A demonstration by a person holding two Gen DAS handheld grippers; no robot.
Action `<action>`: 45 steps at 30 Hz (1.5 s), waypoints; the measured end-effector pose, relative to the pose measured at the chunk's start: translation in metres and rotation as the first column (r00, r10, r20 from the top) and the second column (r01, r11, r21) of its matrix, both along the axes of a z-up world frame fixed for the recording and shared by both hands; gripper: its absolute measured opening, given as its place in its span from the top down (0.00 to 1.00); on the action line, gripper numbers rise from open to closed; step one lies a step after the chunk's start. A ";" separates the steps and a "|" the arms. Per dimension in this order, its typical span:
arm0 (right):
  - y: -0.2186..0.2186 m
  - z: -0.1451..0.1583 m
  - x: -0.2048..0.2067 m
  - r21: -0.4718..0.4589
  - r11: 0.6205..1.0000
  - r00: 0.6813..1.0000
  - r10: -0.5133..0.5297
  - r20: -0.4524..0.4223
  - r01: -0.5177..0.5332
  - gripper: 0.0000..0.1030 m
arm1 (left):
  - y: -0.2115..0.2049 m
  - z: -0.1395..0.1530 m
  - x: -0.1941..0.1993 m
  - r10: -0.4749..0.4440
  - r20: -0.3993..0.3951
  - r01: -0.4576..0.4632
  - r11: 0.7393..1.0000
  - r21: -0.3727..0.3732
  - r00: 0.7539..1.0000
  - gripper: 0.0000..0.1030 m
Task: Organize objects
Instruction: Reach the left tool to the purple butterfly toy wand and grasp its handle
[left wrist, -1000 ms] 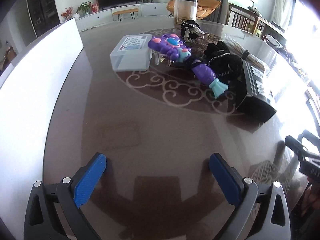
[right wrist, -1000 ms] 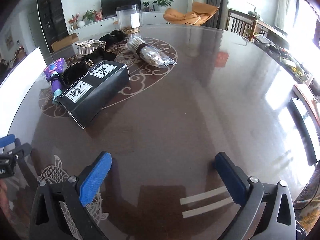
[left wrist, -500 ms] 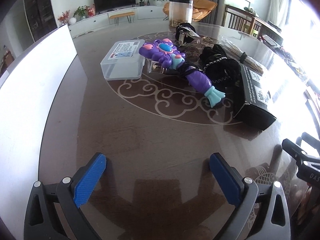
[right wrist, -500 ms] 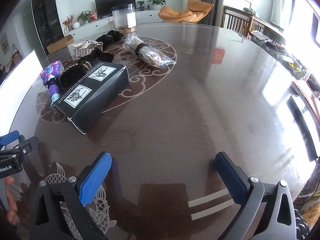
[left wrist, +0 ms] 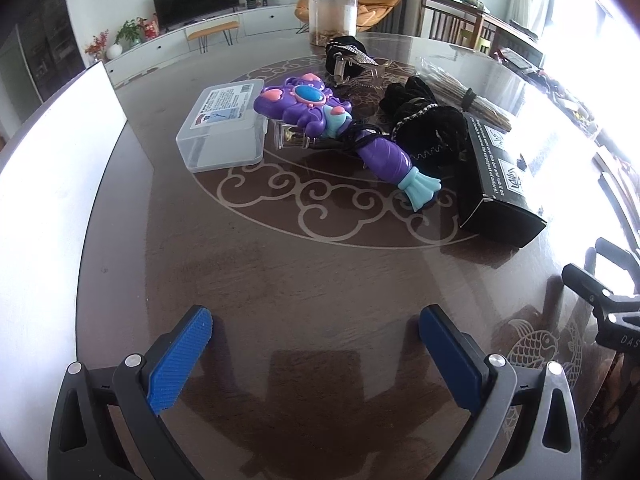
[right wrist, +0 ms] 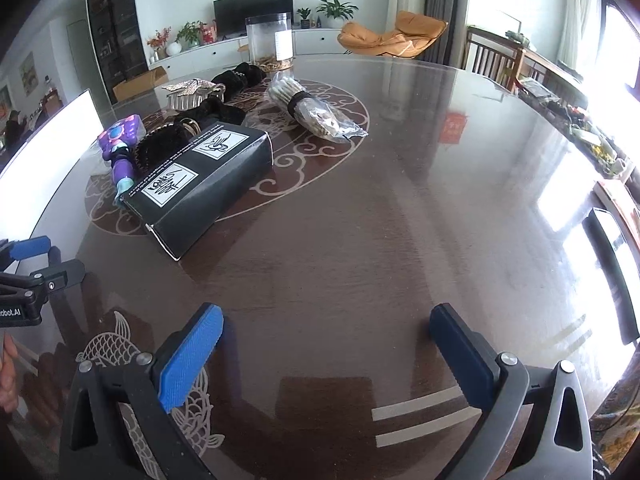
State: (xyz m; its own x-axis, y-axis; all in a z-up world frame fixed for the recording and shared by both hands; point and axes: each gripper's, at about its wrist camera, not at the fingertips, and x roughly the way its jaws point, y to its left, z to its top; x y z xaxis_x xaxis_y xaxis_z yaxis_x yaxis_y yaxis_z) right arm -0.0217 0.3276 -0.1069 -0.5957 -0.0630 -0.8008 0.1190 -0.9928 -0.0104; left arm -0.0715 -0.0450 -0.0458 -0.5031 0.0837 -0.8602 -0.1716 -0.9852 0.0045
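Note:
A purple and blue toy wand [left wrist: 328,128] lies on the dark round table [left wrist: 312,280], beside a clear plastic case [left wrist: 224,132], black fabric items [left wrist: 424,120] and a black box [left wrist: 496,176]. In the right wrist view I see the black box [right wrist: 200,180], the toy wand [right wrist: 120,144], a bagged bundle of sticks [right wrist: 312,112] and a comb-like clip [right wrist: 192,94]. My left gripper [left wrist: 316,340] is open and empty, well short of the objects. My right gripper [right wrist: 326,344] is open and empty over bare table.
A clear jar [left wrist: 332,14] stands at the table's far side. A white board [left wrist: 52,160] stands along the left edge. The other gripper shows at the right edge of the left wrist view [left wrist: 608,304] and the left edge of the right wrist view [right wrist: 28,276].
Both grippers have drawn slightly nearer the objects, which look larger now. Both stay open. No object on the table has moved.

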 end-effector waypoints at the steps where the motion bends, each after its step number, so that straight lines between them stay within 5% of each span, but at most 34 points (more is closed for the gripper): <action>1: 0.002 0.000 0.000 0.000 1.000 1.000 -0.009 0.003 0.009 0.00 | -0.001 -0.001 0.001 -0.005 -0.003 0.005 1.000 0.001 1.000 0.00; 6: 0.000 0.002 -0.001 0.001 1.000 0.999 -0.019 0.026 0.019 0.00 | -0.003 -0.001 0.008 -0.013 -0.041 0.013 1.000 0.007 0.999 0.00; 11: -0.017 0.018 0.001 -0.183 0.980 0.997 0.073 -0.011 -0.073 0.00 | -0.004 -0.001 0.008 -0.010 -0.048 0.011 1.000 0.011 0.999 0.00; 16: -0.054 0.022 -0.028 -0.192 0.967 0.985 0.172 0.013 -0.166 0.00 | -0.004 -0.001 0.008 -0.008 -0.050 0.008 1.000 0.011 0.999 0.00; 20: -0.067 0.008 -0.038 -0.130 0.972 0.977 0.204 0.069 -0.194 0.00 | -0.004 0.000 0.008 -0.007 -0.051 0.008 1.000 0.010 0.999 0.00; 25: -0.028 0.007 -0.036 -0.090 0.995 0.996 0.060 0.069 -0.054 0.00 | -0.005 0.000 0.008 -0.006 -0.052 0.007 1.000 0.011 0.999 0.00; 31: -0.013 0.004 -0.020 0.006 0.999 0.998 0.032 0.058 -0.033 0.00 | -0.005 0.000 0.007 -0.004 -0.051 0.005 1.000 0.011 0.999 0.00; 42: -0.011 0.000 -0.008 0.002 1.000 1.000 0.011 -0.015 -0.011 0.00 | -0.003 0.002 0.010 0.010 -0.022 -0.010 1.000 0.009 1.000 0.00; 45: -0.011 -0.001 -0.010 0.002 1.000 1.000 0.012 -0.018 -0.012 0.00 | -0.005 0.005 0.019 0.021 -0.031 -0.018 0.996 0.087 0.999 0.00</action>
